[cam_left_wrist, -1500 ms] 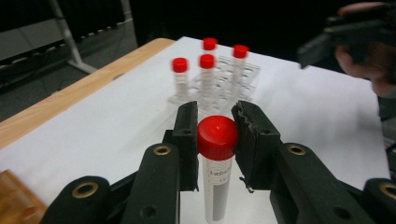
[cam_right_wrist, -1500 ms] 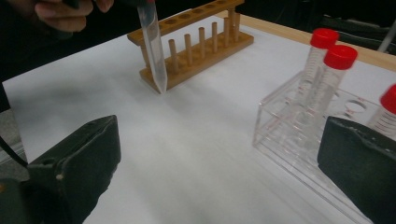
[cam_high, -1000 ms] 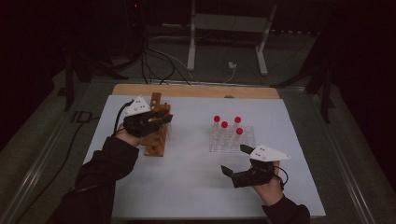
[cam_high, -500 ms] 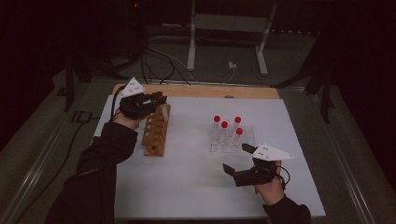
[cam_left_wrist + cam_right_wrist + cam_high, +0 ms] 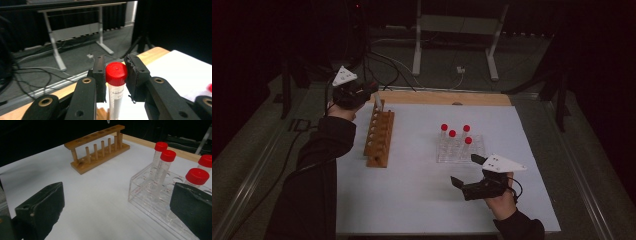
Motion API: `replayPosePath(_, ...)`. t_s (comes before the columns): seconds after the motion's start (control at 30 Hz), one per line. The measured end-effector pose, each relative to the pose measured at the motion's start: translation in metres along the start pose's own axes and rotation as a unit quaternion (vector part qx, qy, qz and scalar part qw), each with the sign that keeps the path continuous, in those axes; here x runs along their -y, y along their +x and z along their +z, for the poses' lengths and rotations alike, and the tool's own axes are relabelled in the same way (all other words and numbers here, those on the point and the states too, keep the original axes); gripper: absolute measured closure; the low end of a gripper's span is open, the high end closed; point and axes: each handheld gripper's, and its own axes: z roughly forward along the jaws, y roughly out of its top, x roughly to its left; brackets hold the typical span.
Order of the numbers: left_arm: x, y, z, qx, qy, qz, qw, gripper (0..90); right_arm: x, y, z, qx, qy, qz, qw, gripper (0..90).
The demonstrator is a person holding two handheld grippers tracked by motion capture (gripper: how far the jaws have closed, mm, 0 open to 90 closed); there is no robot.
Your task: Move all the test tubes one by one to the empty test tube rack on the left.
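My left gripper [image 5: 371, 96] hovers over the far end of the wooden tube rack [image 5: 379, 137], shut on a red-capped tube [image 5: 377, 103] that stands upright. In the left gripper view the jaws press on both sides of the tube's red cap [image 5: 116, 73], and its clear body hangs down between them. My right gripper [image 5: 464, 171] rests low near the table's front, open, just in front of the clear plastic rack [image 5: 459, 151]. That clear rack [image 5: 155, 200] holds several red-capped tubes [image 5: 163, 162]. The wooden rack [image 5: 98, 148] shows no tubes in its holes.
The white table sheet [image 5: 422, 200] has a wooden strip [image 5: 442, 98] along its far edge. Beyond it lie floor cables [image 5: 387, 60] and a metal stand's legs [image 5: 454, 45]. Dark floor lies on both sides of the table.
My left gripper has carried the tube away from the person, from over the middle of the wooden rack to its far end. The right gripper has stayed in place.
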Motion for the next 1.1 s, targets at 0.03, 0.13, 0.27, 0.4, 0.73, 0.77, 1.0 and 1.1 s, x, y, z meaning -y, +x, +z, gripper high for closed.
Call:
replayPosePath(0.03,0.000,0.002,0.003,-0.001,0.000,-0.004,1.0000,72.1,0.000,0.000,0.000,0.000,0.000,0.000,1.0000,0.0)
replayPosePath(0.13,0.002,0.005,0.010,-0.012,0.000,-0.008,0.9999,72.1,0.000,0.000,0.000,0.000,-0.001,0.001,1.0000,0.0)
replayPosePath(0.27,0.007,0.009,0.020,-0.031,0.001,-0.010,0.9995,72.1,0.000,0.001,-0.001,-0.001,-0.002,-0.001,1.0000,0.0)
replayPosePath(0.4,0.016,0.013,0.028,-0.048,0.007,-0.013,0.9988,72.1,0.000,0.000,-0.001,-0.001,-0.002,0.000,1.0000,0.0)
replayPosePath(0.73,0.041,0.016,0.042,-0.061,0.027,-0.023,0.9975,72.1,0.000,0.000,-0.001,-0.002,-0.001,0.000,1.0000,0.0)
replayPosePath(0.77,0.043,0.016,0.043,-0.060,0.030,-0.024,0.9974,72.0,0.000,0.000,-0.001,-0.003,-0.002,0.001,1.0000,0.0)
replayPosePath(1.0,0.058,0.014,0.049,-0.063,0.051,-0.018,0.9965,72.0,0.000,0.000,-0.001,-0.004,-0.003,0.002,1.0000,0.0)
replayPosePath(1.1,0.064,0.012,0.051,-0.063,0.058,-0.018,0.9962,72.0,0.000,0.001,-0.002,-0.004,-0.004,0.001,1.0000,0.0)
